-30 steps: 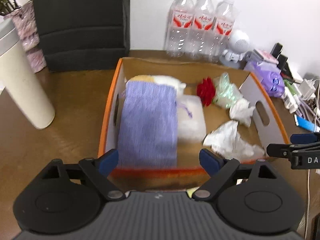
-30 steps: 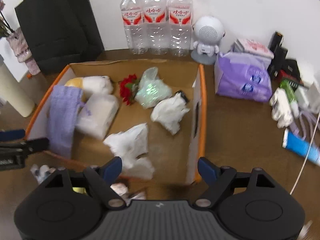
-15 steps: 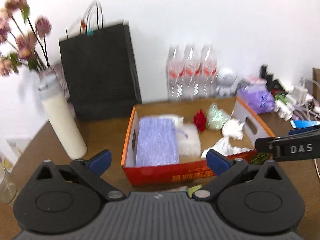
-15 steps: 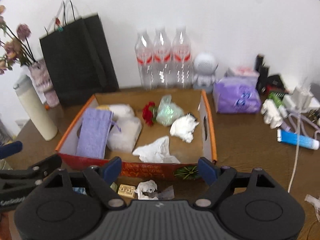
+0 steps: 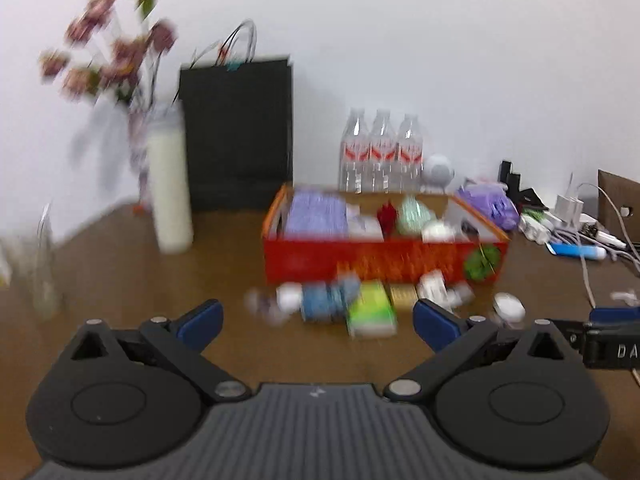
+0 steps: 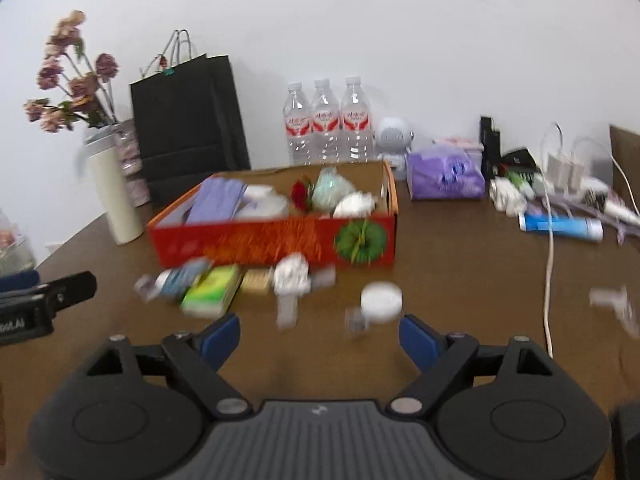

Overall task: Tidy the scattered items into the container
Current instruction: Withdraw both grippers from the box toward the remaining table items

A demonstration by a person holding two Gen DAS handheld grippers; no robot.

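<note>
Right wrist view, cable [image 6: 550, 264] beside white jar [image 6: 380, 302]

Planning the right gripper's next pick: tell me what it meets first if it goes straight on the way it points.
Probably the white round lid, lying on the table just ahead, between the open fingers' line but right of center. Nothing lies nearer. Blur and fisheye make depth uncertain; the white crumpled wrapper lies slightly left.
</note>
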